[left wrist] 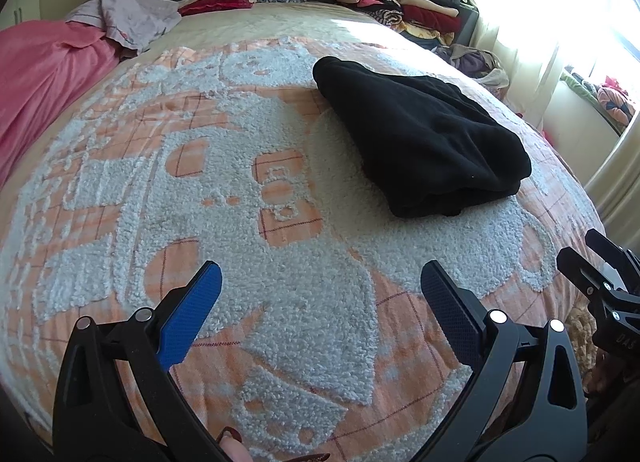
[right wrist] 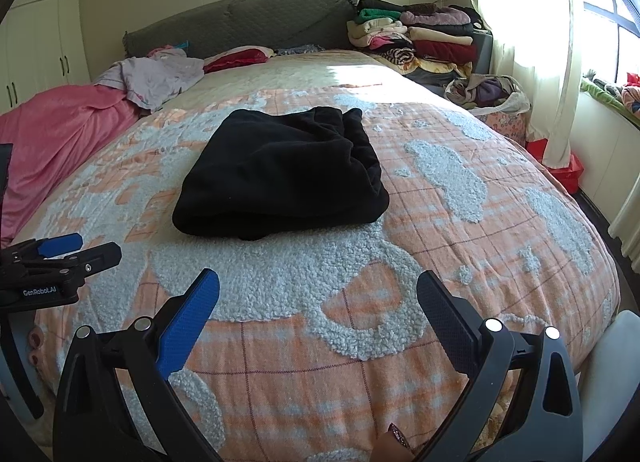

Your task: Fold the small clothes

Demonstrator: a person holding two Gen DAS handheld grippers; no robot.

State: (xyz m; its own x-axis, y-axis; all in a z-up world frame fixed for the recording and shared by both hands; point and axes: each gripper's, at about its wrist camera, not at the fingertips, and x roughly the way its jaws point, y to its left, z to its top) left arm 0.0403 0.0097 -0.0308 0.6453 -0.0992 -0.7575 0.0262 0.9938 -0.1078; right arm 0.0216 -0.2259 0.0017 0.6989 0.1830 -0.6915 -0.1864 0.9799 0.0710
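Observation:
A black fleece garment (left wrist: 420,137) lies folded into a thick rectangle on the orange and white bedspread (left wrist: 248,221). It shows at centre in the right wrist view, the black garment (right wrist: 284,177) well ahead of both grippers. My left gripper (left wrist: 320,290) hovers open over bare bedspread, with the garment ahead and to its right. My right gripper (right wrist: 318,290) is open too, nothing between its fingers, a short way in front of the garment's near edge. The right gripper (left wrist: 596,266) appears at the left view's right edge. The left gripper (right wrist: 68,250) appears at the right view's left edge.
A pink blanket (right wrist: 52,129) and a crumpled lilac cloth (right wrist: 156,77) lie at the bed's left. Folded clothes are stacked (right wrist: 424,33) by the grey headboard (right wrist: 240,21). A basket of clothes (right wrist: 496,101) and curtain (right wrist: 532,41) stand on the right.

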